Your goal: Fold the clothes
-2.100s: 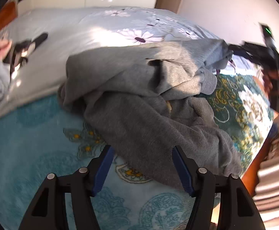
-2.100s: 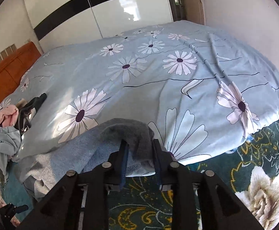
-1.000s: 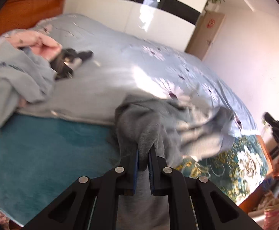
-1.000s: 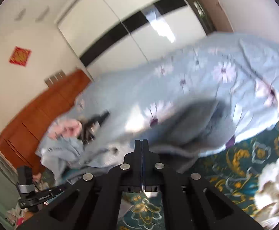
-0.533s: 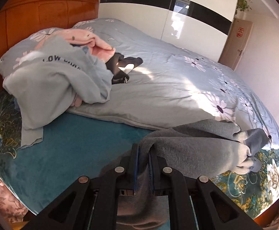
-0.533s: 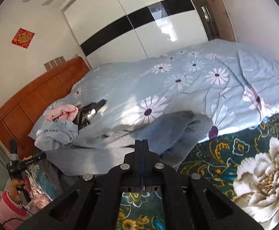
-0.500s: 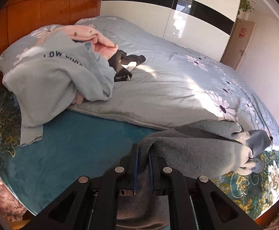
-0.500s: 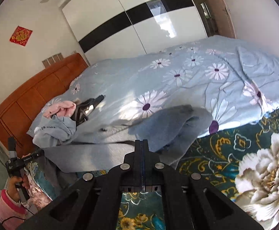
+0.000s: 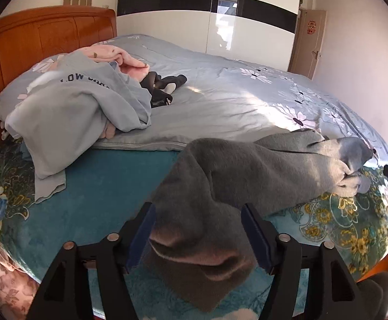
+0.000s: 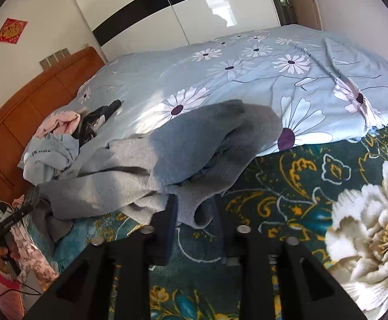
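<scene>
The grey garment (image 9: 260, 170) lies rumpled in thick, uneven folds.

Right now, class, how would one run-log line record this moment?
step: laying out grey garment on bed | left gripper: opening, cloth between jaws | right gripper: opening, cloth edge between jaws | fold: not yet made

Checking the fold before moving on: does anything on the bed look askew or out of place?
Yes. The grey garment is not flat: it lies bunched and twisted across the edge of the daisy duvet, one end rumpled between the opening left claw. Unfolded clothes are heaped by the headboard.
</scene>
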`<state>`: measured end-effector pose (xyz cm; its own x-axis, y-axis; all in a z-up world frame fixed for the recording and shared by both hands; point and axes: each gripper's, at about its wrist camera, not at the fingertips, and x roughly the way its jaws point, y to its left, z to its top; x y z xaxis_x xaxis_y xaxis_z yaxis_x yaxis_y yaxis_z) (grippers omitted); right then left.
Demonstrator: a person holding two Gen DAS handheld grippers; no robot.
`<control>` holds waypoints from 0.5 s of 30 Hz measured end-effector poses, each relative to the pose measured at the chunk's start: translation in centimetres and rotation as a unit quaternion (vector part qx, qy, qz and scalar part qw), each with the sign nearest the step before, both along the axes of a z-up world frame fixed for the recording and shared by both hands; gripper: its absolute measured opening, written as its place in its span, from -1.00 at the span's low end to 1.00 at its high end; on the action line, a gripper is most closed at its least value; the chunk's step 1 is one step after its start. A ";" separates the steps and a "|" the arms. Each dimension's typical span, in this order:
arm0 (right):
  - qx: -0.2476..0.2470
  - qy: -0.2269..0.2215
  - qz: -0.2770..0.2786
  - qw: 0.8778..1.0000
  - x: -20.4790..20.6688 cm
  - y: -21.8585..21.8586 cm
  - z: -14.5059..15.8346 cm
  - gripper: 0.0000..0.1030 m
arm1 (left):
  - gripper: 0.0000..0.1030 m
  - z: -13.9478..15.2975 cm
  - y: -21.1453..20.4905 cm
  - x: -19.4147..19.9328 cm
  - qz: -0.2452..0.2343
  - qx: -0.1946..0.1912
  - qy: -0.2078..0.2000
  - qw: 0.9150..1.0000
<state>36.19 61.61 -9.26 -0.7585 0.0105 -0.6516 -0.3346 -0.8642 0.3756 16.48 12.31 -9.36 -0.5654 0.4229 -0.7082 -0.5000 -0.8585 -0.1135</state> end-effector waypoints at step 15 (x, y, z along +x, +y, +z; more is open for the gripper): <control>-0.124 0.034 -0.040 0.991 -9.2 4.1 -1.7 -0.87 | 0.48 -6.0 1.4 0.7 0.025 0.016 -0.063 0.998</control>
